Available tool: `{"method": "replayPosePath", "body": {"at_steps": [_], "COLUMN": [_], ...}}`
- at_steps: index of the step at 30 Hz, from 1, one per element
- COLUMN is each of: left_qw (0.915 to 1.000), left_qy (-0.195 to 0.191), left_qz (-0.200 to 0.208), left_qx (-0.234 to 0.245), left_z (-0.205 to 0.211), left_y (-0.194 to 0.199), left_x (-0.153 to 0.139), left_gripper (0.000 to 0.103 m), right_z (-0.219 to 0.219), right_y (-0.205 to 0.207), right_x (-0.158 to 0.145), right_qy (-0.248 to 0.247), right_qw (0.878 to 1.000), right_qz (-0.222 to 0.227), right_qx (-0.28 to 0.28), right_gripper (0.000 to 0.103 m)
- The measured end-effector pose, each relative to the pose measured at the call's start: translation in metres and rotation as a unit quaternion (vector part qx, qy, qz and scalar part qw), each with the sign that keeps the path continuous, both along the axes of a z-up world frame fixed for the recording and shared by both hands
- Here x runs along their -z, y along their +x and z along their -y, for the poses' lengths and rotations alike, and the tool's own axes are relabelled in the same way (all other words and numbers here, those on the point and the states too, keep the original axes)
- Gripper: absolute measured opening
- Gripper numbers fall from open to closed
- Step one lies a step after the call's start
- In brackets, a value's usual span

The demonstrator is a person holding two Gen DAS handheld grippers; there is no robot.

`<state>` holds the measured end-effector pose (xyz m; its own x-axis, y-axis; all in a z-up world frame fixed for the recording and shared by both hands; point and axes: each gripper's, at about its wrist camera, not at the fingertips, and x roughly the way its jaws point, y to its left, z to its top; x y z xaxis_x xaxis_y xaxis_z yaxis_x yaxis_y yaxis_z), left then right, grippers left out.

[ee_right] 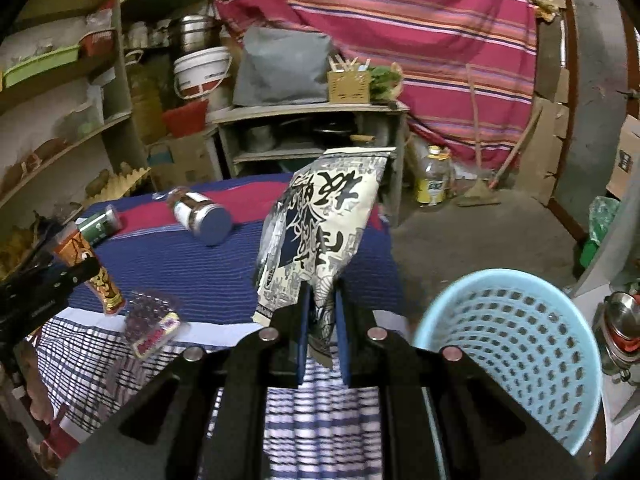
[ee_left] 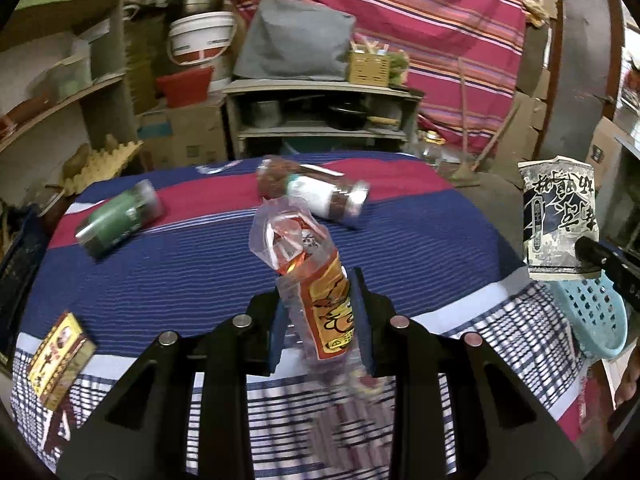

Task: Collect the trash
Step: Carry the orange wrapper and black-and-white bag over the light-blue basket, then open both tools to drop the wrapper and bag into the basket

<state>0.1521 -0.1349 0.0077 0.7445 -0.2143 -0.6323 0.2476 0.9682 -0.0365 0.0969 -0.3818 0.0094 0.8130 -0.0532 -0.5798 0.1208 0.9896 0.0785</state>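
Observation:
My left gripper (ee_left: 320,312) is shut on a crumpled orange and clear snack wrapper (ee_left: 316,276), held above the striped tablecloth (ee_left: 160,272). My right gripper (ee_right: 322,320) is shut on a black-and-white printed packet (ee_right: 320,232) that stands up from its pads. A light blue perforated basket (ee_right: 512,352) sits just right of the right gripper, off the table's edge. In the left wrist view the packet (ee_left: 560,216) hangs over the basket (ee_left: 596,320). In the right wrist view the orange wrapper (ee_right: 92,268) shows at far left in the left gripper (ee_right: 86,272).
On the cloth lie a green can (ee_left: 120,220), a glass jar with a silver lid (ee_left: 320,196), a yellow box (ee_left: 60,356) and a clear wrapper with a red label (ee_right: 154,324). Shelves, a low cabinet (ee_left: 320,112) and a striped curtain stand behind the table.

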Motion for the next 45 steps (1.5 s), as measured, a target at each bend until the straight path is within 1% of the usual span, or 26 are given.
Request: {"method": "replayPosePath", "body": {"at_steps": [5,8,13,16,20,29,37,44,45], "left_qw": [0.9995,0.9982,0.9954,0.993,0.989,0.9785,0.973,0.9709,0.9704], "left_qy": [0.002,0.002,-0.011,-0.017,-0.015,-0.012,-0.018,-0.027,-0.032], "left_qz": [0.003,0.008,0.019,0.022,0.025,0.032,0.022,0.015,0.014], "left_qx": [0.032,0.059,0.093,0.115,0.145,0.203,0.229,0.238,0.239], "left_z": [0.039,0.069,0.113,0.14,0.179,0.248,0.287,0.297,0.298], "left_y": [-0.004,-0.009,-0.02,-0.026,-0.035,-0.054,-0.061,-0.06,-0.06], "left_x": [-0.002,-0.005,-0.012,-0.013,-0.011,-0.004,0.003,0.001,0.0], "left_gripper": [0.028,0.028,0.028,0.028,0.028,0.028,0.028,0.03,0.032], "right_z": [0.042,0.066,0.103,0.12,0.137,0.168,0.185,0.191,0.191], "right_y": [-0.021,-0.032,-0.051,-0.059,-0.069,-0.085,-0.092,-0.092,-0.092], "right_x": [0.005,0.011,0.017,0.018,0.019,0.03,0.037,0.041,0.042], "right_qy": [0.008,0.015,0.015,0.013,0.011,0.021,0.029,0.033,0.034], "right_qw": [0.999,0.998,0.996,0.995,0.994,0.99,0.988,0.987,0.987], "right_qz": [0.0,-0.001,-0.004,-0.004,-0.001,-0.003,-0.006,-0.01,-0.011], "right_qx": [0.031,0.053,0.085,0.098,0.111,0.137,0.15,0.156,0.156], "right_gripper": [0.012,0.012,0.012,0.012,0.012,0.012,0.012,0.012,0.012]}}
